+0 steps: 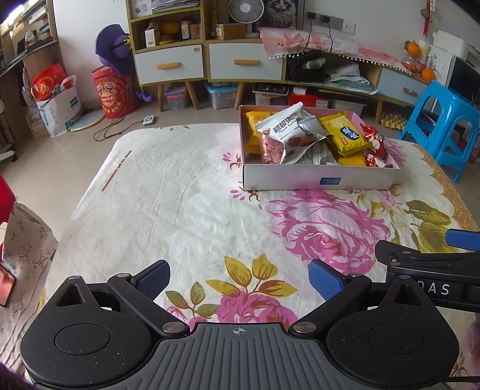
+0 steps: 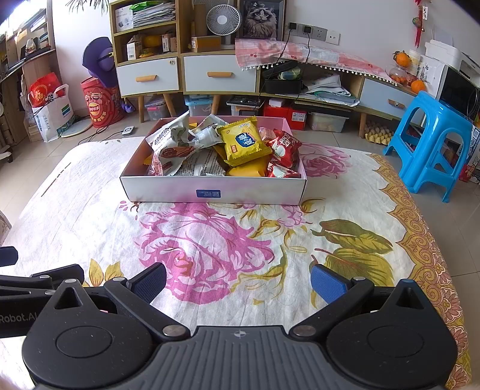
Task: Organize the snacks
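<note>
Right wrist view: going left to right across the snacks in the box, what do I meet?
White pecan packet → crumpled silver wrapper → yellow biscuit packet → red packets, all inside the box.

Pale tiled floor (image 2: 354, 141) across mid-frame. Along the white back wall (image 2: 360, 18), wooden cabinets with white drawers (image 2: 220, 73), fan (image 2: 224, 18) and cat picture (image 2: 261, 19) on top. Blue plastic stool (image 2: 432, 141) at right. Red bucket (image 2: 100, 102) at left.

Bare floral cloth (image 2: 210, 234) lies open before the snack-filled box (image 2: 210, 189).
</note>
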The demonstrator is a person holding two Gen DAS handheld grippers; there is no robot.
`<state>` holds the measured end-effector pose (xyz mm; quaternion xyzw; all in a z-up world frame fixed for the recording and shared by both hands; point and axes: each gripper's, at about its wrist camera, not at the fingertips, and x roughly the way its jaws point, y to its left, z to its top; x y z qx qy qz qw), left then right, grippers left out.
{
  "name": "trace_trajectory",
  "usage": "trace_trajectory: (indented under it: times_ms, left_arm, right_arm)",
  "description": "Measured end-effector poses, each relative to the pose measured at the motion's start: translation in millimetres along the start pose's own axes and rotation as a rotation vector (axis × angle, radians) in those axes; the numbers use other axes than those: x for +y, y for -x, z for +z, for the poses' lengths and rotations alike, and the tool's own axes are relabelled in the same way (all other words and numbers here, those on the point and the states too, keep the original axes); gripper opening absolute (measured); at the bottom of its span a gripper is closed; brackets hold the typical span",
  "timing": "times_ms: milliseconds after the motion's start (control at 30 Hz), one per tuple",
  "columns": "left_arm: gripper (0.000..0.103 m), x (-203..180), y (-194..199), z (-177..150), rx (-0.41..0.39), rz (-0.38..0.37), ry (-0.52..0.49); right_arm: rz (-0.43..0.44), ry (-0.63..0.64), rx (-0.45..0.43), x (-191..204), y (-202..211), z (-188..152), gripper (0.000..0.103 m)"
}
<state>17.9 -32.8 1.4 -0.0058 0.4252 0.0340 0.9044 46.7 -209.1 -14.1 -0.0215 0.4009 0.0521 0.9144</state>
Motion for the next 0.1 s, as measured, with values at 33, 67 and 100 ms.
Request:
trace_trajectory:
  times_ms: [33, 67, 100]
  left_arm:
    - [0.100, -0.6, -0.2, -0.4, 0.000, 0.006, -0.002]
    - [0.100, -1.0, 0.0, -1.4, -0.002, 0.010, -0.003]
    - [0.100, -0.1, 0.1, -0.5, -0.001, 0.008, -0.003]
  right_arm:
    - [0.001, 0.000, 0.000, 0.0, -0.1, -0.4, 0.095]
    - [0.001, 0.000, 0.000, 0.2, -0.5, -0.8, 0.095]
    - [0.002, 0.001, 0.000, 0.3, -0.7, -1.1, 0.095]
